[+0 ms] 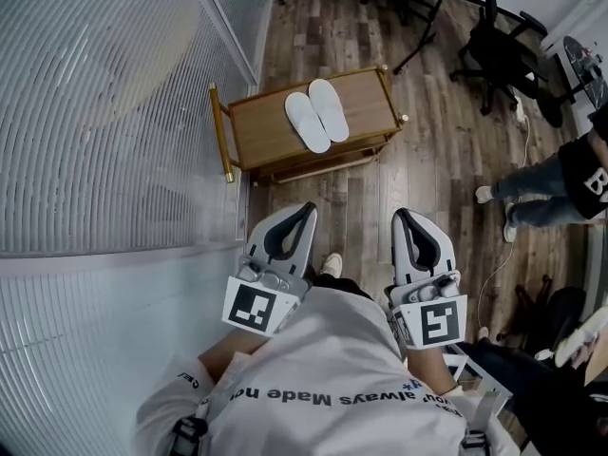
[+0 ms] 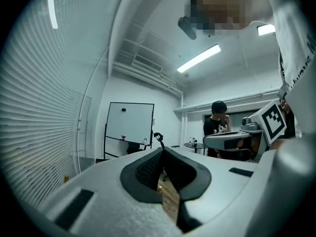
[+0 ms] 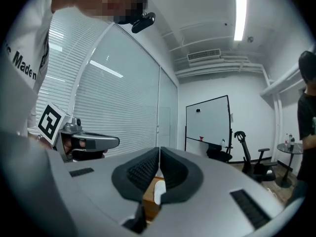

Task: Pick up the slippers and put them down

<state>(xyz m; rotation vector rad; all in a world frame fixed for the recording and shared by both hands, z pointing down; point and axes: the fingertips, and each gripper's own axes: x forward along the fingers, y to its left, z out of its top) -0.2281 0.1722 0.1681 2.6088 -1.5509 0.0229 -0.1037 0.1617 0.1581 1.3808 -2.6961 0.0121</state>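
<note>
Standing at the glass wall, I see the person in a white shirt holding both tools out level in front of them, side by side and apart. The left gripper (image 1: 311, 206) has its jaws pressed together at the tips, with nothing caught between them; its own view (image 2: 162, 150) shows only a sliver of floor through the gap lower down. The right gripper (image 1: 400, 214) is likewise pressed together and empty, its dark pads meeting along a thin line in its own view (image 3: 159, 150).

Both point toward a small wooden counter (image 1: 370, 98) with a brass-coloured handle at its left end, standing on the plank floor (image 1: 370, 207) well ahead of the tips. The white slippers (image 1: 316, 114) lie on its top, soles up, the pair touching and angled into a narrow V. One of them shows as a pale patch below the right gripper's pads.

Slatted blinds (image 1: 95, 112) run along the left. Black office chairs (image 1: 499, 50) stand at the far right, and another person (image 1: 560, 183) in a dark top and jeans stands at the right edge. A whiteboard (image 2: 129, 125) stands against the back wall.
</note>
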